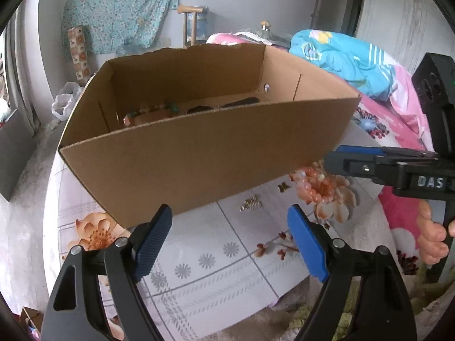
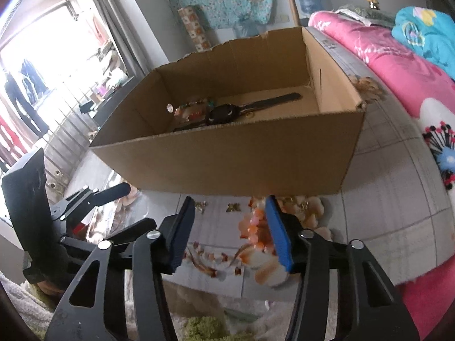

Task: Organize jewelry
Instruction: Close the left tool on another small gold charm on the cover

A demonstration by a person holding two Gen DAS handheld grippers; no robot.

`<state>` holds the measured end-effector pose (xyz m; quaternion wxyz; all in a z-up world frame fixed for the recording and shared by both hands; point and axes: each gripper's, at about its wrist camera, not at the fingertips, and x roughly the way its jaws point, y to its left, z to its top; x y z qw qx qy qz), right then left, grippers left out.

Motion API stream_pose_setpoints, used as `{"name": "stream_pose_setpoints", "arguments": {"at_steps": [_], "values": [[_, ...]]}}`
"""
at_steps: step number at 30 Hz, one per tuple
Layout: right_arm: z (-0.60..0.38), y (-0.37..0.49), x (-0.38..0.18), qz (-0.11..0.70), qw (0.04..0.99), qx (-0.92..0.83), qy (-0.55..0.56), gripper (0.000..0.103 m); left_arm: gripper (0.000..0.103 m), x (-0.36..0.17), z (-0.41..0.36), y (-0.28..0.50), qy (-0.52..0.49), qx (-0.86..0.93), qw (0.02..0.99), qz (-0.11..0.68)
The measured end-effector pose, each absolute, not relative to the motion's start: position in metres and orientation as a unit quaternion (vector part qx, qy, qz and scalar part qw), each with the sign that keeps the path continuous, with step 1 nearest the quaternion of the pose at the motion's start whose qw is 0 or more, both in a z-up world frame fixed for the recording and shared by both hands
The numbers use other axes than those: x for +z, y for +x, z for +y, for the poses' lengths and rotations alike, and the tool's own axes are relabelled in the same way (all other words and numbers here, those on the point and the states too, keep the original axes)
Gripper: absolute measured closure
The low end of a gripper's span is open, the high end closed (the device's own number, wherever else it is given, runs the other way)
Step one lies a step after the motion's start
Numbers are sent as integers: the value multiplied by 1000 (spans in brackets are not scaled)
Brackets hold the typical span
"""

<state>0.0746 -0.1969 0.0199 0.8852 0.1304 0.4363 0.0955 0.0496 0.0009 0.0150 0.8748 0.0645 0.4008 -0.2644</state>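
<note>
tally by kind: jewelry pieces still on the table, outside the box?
Peach bead bracelet: 1
Gold butterfly piece: 1
Gold dangly piece: 1
Total: 3 visible on the tablecloth in front of the cardboard box; the box's own contents are not counted.

The open brown cardboard box (image 1: 199, 153) blocks plenty: from the left wrist view its near wall hides most of the contents, just the tops of some beads and dark shapes peeking over. The heap of pale orange beads (image 1: 321, 187) on the flowered tablecloth (image 1: 204, 258) is partly tucked behind the box corner. The small gold trinket (image 1: 250, 203) is too tiny to identify. From the right wrist, the black strap-like piece (image 2: 256, 105) inside is half hidden, and the foreground beads smear into blur.
</note>
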Motion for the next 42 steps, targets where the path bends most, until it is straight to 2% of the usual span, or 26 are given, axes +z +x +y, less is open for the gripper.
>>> {"name": "stream_pose_setpoints", "arguments": {"at_steps": [7,13,16,18,19,21,24,26,35,38,42], "values": [[-203,95,25,420,890,91,151,68,22,20,4,66,63,-255,887,379],[-203,94,25,409,895,89,158,69,23,19,5,80,61,-238,894,374],[-201,81,22,414,893,91,150,69,36,13,0,72,78,-256,887,377],[-198,74,15,427,888,92,146,69,52,2,-10,67,104,-271,872,394],[-197,73,13,432,886,92,145,69,57,-2,-13,66,113,-275,867,399],[-195,67,6,443,880,92,146,69,71,-10,-22,65,130,-287,856,409],[-192,58,0,454,874,96,146,69,83,-15,-30,68,138,-297,848,417],[-190,55,-1,456,873,97,142,69,87,-16,-34,70,141,-301,845,419],[-192,55,-3,454,872,100,154,69,93,-26,-46,78,162,-309,831,433],[-199,55,-2,453,872,98,158,69,100,-26,-47,80,156,-311,831,435],[-201,53,-1,452,872,96,161,69,102,-25,-41,81,132,-313,832,438]]}}
